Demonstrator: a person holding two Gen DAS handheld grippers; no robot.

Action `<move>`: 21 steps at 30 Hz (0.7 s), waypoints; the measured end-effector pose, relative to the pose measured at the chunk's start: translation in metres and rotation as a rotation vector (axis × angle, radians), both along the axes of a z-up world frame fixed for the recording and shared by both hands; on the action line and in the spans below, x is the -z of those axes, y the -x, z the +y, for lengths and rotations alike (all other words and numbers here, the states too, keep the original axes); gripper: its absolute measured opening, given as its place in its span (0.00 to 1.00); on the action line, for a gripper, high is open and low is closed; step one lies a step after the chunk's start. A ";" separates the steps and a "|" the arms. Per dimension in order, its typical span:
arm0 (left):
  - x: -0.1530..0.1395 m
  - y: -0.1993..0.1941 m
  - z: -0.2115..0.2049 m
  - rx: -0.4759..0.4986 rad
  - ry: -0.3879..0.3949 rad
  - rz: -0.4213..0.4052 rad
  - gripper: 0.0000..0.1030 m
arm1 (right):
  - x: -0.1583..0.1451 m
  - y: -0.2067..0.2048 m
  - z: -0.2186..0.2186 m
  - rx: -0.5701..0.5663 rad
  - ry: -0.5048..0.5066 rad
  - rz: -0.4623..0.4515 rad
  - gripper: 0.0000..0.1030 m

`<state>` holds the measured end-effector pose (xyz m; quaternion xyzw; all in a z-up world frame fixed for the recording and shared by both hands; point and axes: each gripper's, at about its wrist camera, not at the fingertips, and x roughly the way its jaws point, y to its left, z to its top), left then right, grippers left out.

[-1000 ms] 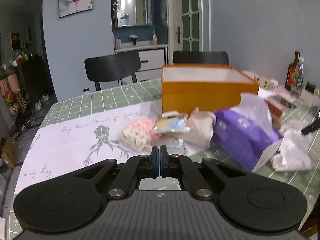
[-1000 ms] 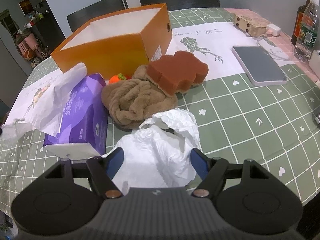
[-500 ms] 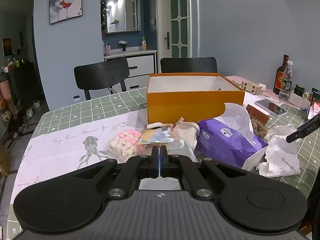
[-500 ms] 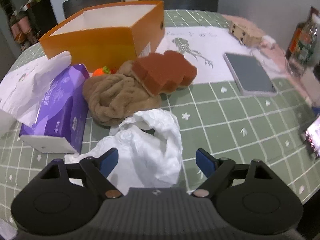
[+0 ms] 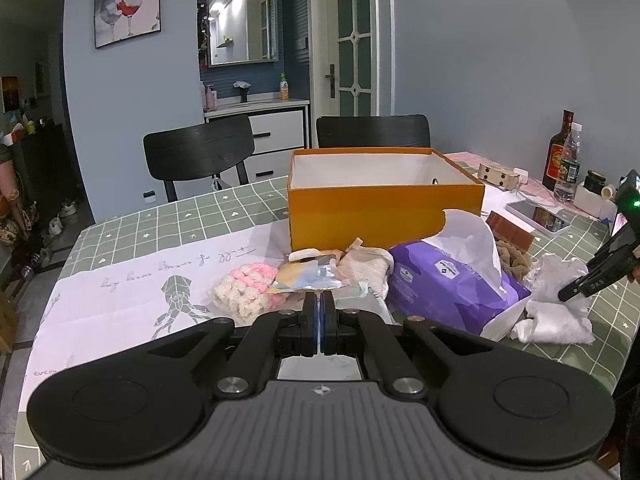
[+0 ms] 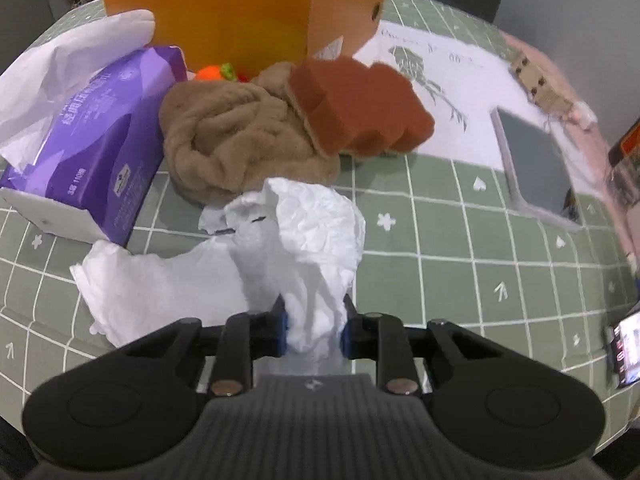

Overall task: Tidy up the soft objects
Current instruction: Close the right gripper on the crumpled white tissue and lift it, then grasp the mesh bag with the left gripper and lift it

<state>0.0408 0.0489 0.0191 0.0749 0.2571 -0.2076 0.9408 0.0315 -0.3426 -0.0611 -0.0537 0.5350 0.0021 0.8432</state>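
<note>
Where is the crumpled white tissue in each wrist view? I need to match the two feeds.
Left wrist: crumpled white tissue lies far right on the table, beside the purple tissue pack, with the right gripper on it.
Right wrist: the tissue fills the lower centre, bunched between the closing jaws of the right gripper.
Shared landmark: the orange box, behind the pile in both.

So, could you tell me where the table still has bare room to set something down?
Free: the green cloth between the white tissue and the tablet, and the paper sheet left of the pink knit piece. Crowded: in front of the orange box, around the purple tissue pack.
</note>
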 end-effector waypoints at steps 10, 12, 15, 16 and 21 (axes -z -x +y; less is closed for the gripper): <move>-0.019 -0.001 -0.002 0.043 0.024 -0.017 0.01 | -0.083 0.028 0.014 -0.080 0.000 -0.149 0.08; -0.026 -0.001 -0.004 0.051 0.022 -0.031 0.01 | -0.105 0.031 0.014 -0.085 -0.006 -0.190 0.08; -0.038 -0.003 -0.007 0.068 0.022 -0.050 0.01 | -0.133 0.036 0.015 -0.098 -0.037 -0.235 0.08; -0.042 -0.004 -0.009 0.075 0.023 -0.054 0.01 | -0.141 0.036 0.017 -0.103 -0.040 -0.247 0.08; -0.063 -0.012 -0.018 0.097 -0.014 -0.080 0.01 | -0.169 0.034 0.028 -0.129 -0.009 -0.291 0.08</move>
